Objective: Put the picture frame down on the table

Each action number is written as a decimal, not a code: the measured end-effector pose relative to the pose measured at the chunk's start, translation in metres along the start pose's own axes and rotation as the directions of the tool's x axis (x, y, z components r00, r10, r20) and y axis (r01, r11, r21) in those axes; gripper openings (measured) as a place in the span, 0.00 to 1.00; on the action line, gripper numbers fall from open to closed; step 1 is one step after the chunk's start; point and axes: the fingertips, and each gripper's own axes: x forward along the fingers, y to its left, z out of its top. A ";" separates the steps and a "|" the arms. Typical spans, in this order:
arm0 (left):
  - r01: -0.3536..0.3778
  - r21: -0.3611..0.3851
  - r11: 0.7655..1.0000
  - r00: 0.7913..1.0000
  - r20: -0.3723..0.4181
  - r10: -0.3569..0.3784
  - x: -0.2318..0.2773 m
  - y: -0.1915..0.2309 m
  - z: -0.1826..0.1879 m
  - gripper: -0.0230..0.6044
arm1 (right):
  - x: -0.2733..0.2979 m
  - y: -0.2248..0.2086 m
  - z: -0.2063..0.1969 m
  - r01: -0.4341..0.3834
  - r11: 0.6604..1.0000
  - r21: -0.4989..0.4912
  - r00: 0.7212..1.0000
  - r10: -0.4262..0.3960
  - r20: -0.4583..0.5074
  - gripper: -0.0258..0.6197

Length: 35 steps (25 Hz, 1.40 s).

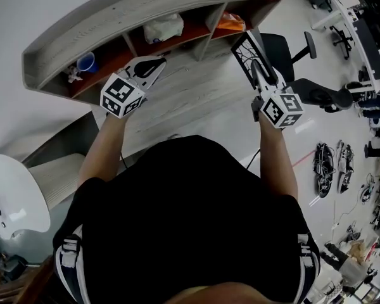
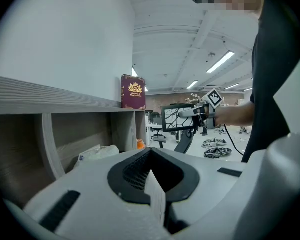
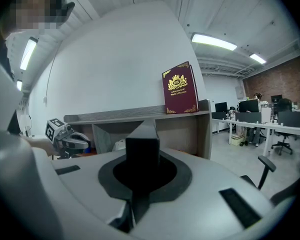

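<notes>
the right gripper [image 3: 140, 181] is clamping down on the picture frame [image 1: 244, 50] – in the right gripper view its jaws are closing around a dark edge that is rising straight up between them. in the head view the frame is standing up out of the jaws, tilting away from the person, its black border surrounding a pale picture with dark branching lines. it is being held in the air past the right end of the table [image 1: 190, 97], not resting on the tabletop; in the left gripper view it is hanging at about the height of the shelf top, with open floor behind it. the marker cube [image 1: 282, 109] is sitting just behind the jaws, near the person's wrist.

the left gripper [image 2: 151, 181] is keeping its jaws pressed together with nothing between them, hovering over the left part of the table, well apart from the frame.

beyond both grippers a grey wooden shelf unit [image 1: 114, 8] is standing along the back of the table. a red book [image 3: 180, 88] is leaning upright on its top – near the right end. inside the compartments a blue cup [image 1: 86, 62] is sitting at the left, a white bag [image 1: 163, 27] in the middle and something orange [image 1: 230, 22] at the right. a black office chair [image 1: 280, 46] is standing on the floor just beyond the frame.
</notes>
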 end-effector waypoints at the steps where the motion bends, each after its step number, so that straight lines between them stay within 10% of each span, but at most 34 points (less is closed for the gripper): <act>1: 0.008 0.004 1.000 1.000 -0.001 -0.008 0.001 -0.001 -0.001 0.07 | 0.000 0.000 -0.001 0.005 1.000 0.000 1.000 -0.005 -0.001 0.06; 35: 0.084 0.022 0.996 0.995 -0.058 -0.082 0.057 -0.028 -0.003 0.06 | 0.010 -0.055 -0.027 0.001 0.999 0.043 0.999 0.000 -0.039 0.06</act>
